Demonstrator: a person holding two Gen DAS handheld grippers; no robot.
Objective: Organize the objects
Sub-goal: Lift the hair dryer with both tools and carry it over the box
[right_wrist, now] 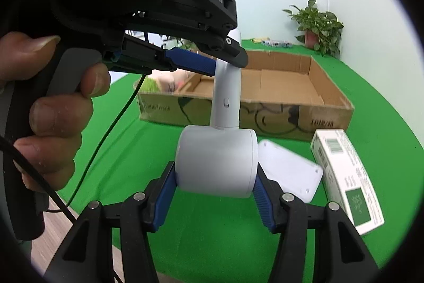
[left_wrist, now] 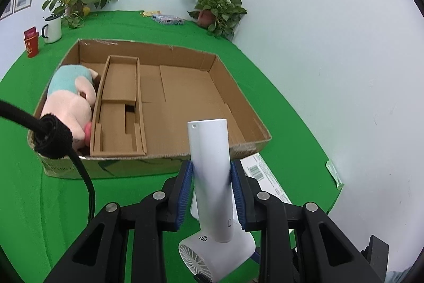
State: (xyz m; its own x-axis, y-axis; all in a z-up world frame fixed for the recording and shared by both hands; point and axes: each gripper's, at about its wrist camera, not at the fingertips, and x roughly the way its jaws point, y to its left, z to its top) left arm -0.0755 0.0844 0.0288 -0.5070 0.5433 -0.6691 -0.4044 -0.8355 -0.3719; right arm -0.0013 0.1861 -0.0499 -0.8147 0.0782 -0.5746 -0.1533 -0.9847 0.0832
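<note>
A white handheld fan is held by both grippers above the green table. My left gripper is shut on its handle, which points toward the cardboard box. My right gripper grips the fan's round head from both sides; the handle rises from it into the left gripper's blue fingers. A pink and teal plush toy lies in the box's left compartment.
A white carton with a barcode and a flat white device lie on the green cloth in front of the box. A cardboard insert divides the box. Potted plants, a white mug and a red cup stand at the back.
</note>
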